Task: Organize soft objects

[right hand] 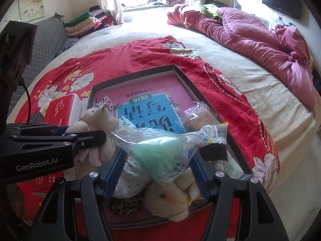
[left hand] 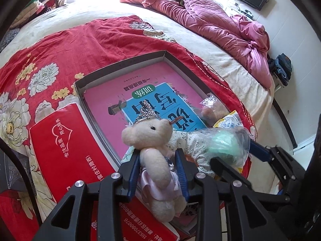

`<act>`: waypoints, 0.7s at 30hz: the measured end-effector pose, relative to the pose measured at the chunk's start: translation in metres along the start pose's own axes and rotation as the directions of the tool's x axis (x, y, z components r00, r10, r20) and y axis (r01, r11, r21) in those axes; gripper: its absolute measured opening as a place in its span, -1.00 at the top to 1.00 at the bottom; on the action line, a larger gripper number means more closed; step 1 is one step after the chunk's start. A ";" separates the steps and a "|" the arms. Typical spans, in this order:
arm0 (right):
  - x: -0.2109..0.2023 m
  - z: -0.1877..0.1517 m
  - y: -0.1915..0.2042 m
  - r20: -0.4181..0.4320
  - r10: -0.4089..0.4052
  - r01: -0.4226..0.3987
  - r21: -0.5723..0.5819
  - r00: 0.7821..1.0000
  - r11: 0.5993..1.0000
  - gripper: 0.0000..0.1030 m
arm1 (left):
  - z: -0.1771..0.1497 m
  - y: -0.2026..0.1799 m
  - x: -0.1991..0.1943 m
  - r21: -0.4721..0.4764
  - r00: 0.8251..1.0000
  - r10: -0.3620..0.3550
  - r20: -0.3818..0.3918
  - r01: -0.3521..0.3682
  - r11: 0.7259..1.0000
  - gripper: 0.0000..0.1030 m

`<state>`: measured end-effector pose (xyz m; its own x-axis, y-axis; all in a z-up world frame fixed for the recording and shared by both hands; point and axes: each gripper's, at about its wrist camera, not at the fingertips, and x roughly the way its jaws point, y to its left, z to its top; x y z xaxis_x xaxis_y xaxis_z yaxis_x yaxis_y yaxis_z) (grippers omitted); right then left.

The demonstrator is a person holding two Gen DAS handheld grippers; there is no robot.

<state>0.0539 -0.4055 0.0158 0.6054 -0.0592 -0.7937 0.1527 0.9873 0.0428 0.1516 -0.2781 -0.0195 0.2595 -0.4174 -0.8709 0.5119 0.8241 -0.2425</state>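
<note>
My left gripper point(left hand: 157, 153) is shut on a cream teddy bear point(left hand: 154, 152) in a pink dress and silver crown, held above the near edge of a shallow cardboard box point(left hand: 140, 59). The bear also shows in the right wrist view point(right hand: 100, 120). My right gripper point(right hand: 158, 156) is shut on a clear plastic bag with a green sponge point(right hand: 160, 154), which also shows in the left wrist view point(left hand: 224, 144). Below it lie a floral cloth point(right hand: 130, 178) and a second cream plush point(right hand: 170, 198). A pink and blue book point(left hand: 152, 92) lies in the box.
A red tissue box point(left hand: 66, 140) sits left of the cardboard box on the red floral sheet point(left hand: 80, 40). A yellow snack packet point(right hand: 214, 132) and a clear bag point(right hand: 198, 116) lie at the box's right side. A crumpled pink quilt point(right hand: 260, 38) is at the far right.
</note>
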 end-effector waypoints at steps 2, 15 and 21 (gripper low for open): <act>-0.005 0.001 -0.003 0.003 -0.001 0.001 0.003 1.000 1.000 -0.35 | 0.000 -0.002 0.000 0.007 1.000 0.004 -0.001 -0.004 1.000 0.21; -0.044 0.009 -0.027 0.082 -0.010 0.003 0.082 0.997 0.997 -0.44 | -0.003 -0.011 -0.009 0.026 0.999 -0.027 0.026 0.027 0.999 -0.38; -0.051 0.009 -0.025 0.092 -0.020 0.012 0.087 0.996 0.996 -0.44 | -0.005 -0.009 -0.023 0.025 0.998 -0.021 0.053 0.020 0.999 -0.56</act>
<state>0.0267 -0.4288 0.0606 0.6712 -0.0924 -0.7355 0.2271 0.9701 0.0854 0.1375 -0.2741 0.0004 0.2913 -0.4541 -0.8420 0.5373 0.8059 -0.2487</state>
